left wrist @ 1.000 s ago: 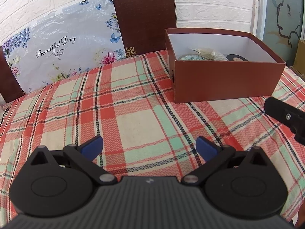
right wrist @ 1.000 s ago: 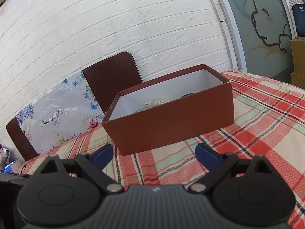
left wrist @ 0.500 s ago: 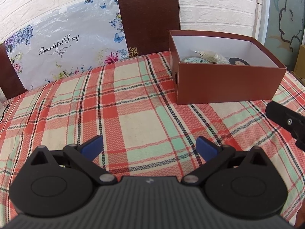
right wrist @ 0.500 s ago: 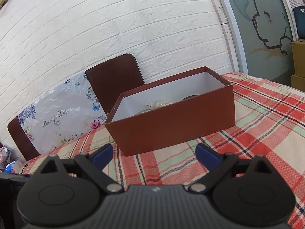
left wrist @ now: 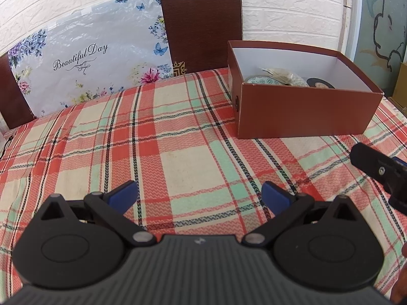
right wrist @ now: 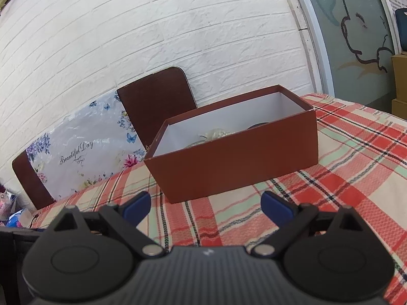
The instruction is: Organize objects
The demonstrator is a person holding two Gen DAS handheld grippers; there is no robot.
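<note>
An open brown cardboard box (left wrist: pixel 302 109) with a white inside stands on the plaid tablecloth (left wrist: pixel 178 152), far right in the left wrist view. Inside lie a patterned round tin (left wrist: pixel 263 80), a clear crumpled bag (left wrist: pixel 285 75) and a dark disc (left wrist: pixel 320 84). My left gripper (left wrist: pixel 199 195) is open and empty, well short of the box. My right gripper (right wrist: pixel 206 204) is open and empty, just in front of the box (right wrist: pixel 236 162); part of it also shows at the right edge of the left wrist view (left wrist: pixel 381 170).
A brown chair back (left wrist: pixel 203 28) and a floral "Beautiful Day" sheet (left wrist: pixel 86 61) stand behind the table against a white brick wall (right wrist: pixel 178 33). A painted glass door (right wrist: pixel 356 30) and cardboard boxes (right wrist: pixel 399 84) are at the right.
Both grippers have drawn back and risen slightly, so the box looks a little farther off. Both stay open and empty.
</note>
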